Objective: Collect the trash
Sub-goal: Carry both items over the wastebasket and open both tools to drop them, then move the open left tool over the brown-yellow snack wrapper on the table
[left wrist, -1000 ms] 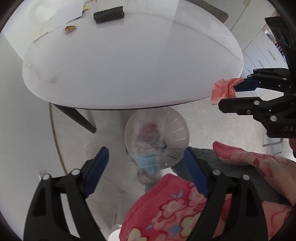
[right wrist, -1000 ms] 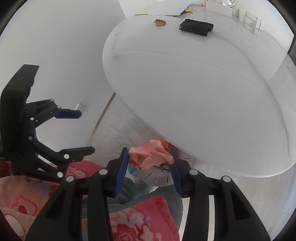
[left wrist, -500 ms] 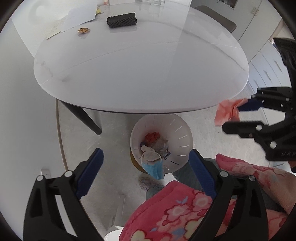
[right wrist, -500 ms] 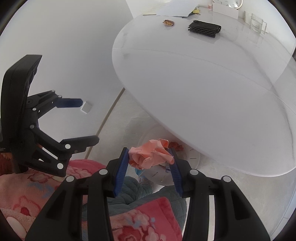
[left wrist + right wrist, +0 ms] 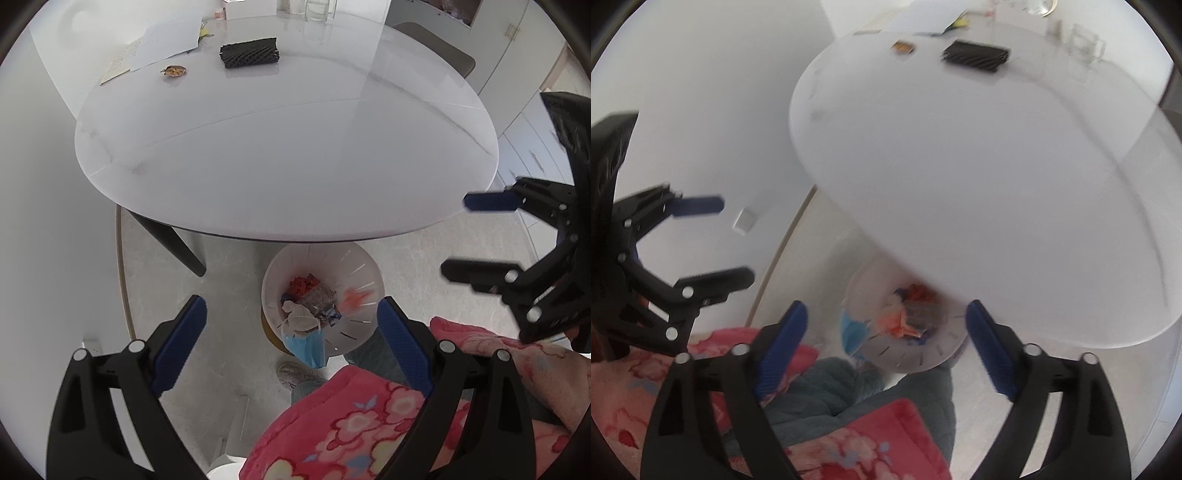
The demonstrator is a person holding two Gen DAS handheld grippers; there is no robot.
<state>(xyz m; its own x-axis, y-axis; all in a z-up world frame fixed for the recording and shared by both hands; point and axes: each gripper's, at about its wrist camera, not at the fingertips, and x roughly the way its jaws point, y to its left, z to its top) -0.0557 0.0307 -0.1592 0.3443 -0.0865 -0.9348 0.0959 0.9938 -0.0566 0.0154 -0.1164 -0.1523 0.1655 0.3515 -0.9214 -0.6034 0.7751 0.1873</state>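
Observation:
A white trash bin [image 5: 354, 266] stands on the floor under the table's near edge, holding several scraps and a blue face mask [image 5: 304, 345]. A crumpled pink-orange paper [image 5: 354, 298] is blurred inside the bin; it also shows in the right wrist view [image 5: 897, 320]. My right gripper [image 5: 886, 339] is open and empty above the bin [image 5: 905, 356]; it also shows in the left wrist view [image 5: 476, 236]. My left gripper [image 5: 288, 339] is open and empty, also above the bin. On the table's far side lie a black mesh foam piece [image 5: 249, 51] and a small orange-brown wrapper [image 5: 174, 71].
A white oval table [image 5: 288, 155] with a dark leg [image 5: 173, 243]. White papers [image 5: 162, 40] and glass items [image 5: 317, 7] sit at its far end. My knees in grey trousers [image 5: 849, 391] and pink flowered sleeves [image 5: 351, 424] are below. White cabinets [image 5: 524, 122] stand at right.
My right gripper opened and let go of the pink-orange paper, which dropped into the bin. Both grippers rose and drew back a little from the bin.

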